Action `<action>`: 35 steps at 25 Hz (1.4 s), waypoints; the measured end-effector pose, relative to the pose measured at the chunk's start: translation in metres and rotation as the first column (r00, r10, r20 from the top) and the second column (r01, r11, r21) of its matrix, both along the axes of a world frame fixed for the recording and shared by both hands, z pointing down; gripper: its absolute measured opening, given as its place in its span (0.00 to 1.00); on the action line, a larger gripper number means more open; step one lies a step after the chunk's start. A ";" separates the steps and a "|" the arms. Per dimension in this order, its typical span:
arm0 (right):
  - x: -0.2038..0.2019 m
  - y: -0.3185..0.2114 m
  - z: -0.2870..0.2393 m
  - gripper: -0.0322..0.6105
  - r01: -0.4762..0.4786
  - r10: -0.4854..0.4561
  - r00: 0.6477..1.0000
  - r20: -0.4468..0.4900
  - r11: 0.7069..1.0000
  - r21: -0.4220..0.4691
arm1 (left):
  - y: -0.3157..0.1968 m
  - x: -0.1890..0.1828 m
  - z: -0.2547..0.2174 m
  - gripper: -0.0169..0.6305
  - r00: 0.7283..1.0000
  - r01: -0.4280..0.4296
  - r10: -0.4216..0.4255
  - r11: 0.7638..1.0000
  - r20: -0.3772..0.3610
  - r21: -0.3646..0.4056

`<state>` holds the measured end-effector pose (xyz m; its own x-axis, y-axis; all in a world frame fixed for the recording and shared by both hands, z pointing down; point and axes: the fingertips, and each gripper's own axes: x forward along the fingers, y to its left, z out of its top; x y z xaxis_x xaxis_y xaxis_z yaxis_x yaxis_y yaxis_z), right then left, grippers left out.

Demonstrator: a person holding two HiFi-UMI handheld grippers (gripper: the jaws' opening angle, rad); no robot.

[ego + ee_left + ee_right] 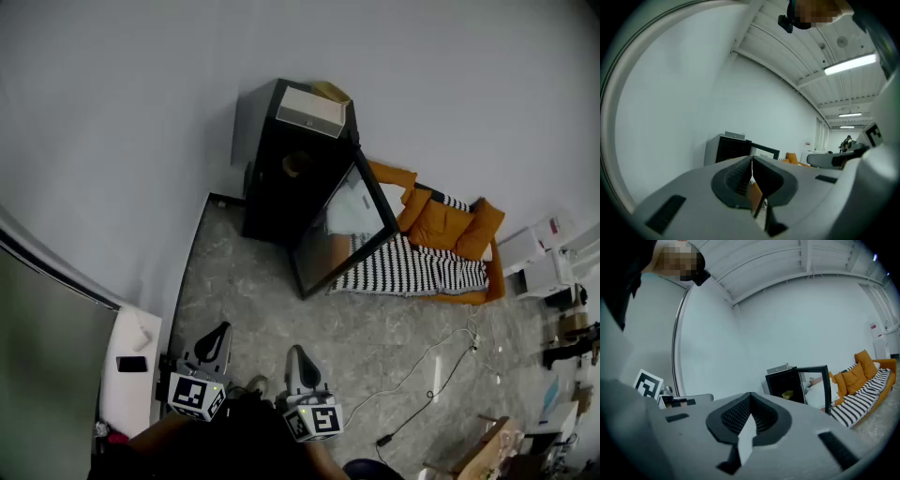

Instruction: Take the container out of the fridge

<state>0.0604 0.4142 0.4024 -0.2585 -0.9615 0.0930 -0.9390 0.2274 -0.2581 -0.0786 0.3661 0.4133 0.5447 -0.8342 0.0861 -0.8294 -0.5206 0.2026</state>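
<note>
A small black fridge [281, 178] stands against the far wall with its glass door [339, 230] swung open to the right. On a shelf inside lies a yellowish container [298, 164], also seen as a yellow container [787, 394] in the right gripper view. Both grippers are low and near me, far short of the fridge. My left gripper [221, 330] has its jaws pressed together on nothing, and so does my right gripper [294, 352]. From the left gripper [751, 159] the fridge [727, 149] is distant; the right gripper [750, 397] points left of the fridge [783, 383].
A pale box [311, 111] sits on top of the fridge. An orange sofa [441, 230] with a striped blanket [412, 267] stands right of the door. A cable [422, 370] trails over the marble floor. A white counter [129, 370] with a phone is at my left.
</note>
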 end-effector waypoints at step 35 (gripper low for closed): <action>-0.088 -0.054 -0.005 0.05 -0.068 0.068 0.997 0.021 0.997 0.022 | -0.046 -0.089 -0.014 0.04 0.998 -0.052 0.052 0.999 -0.017 0.002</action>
<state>-0.0271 0.3604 0.3974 -0.1940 -0.9788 0.0661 -0.9471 0.1693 -0.2726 -0.1677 0.3196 0.3991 0.5889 -0.8047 0.0749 -0.7974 -0.5635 0.2157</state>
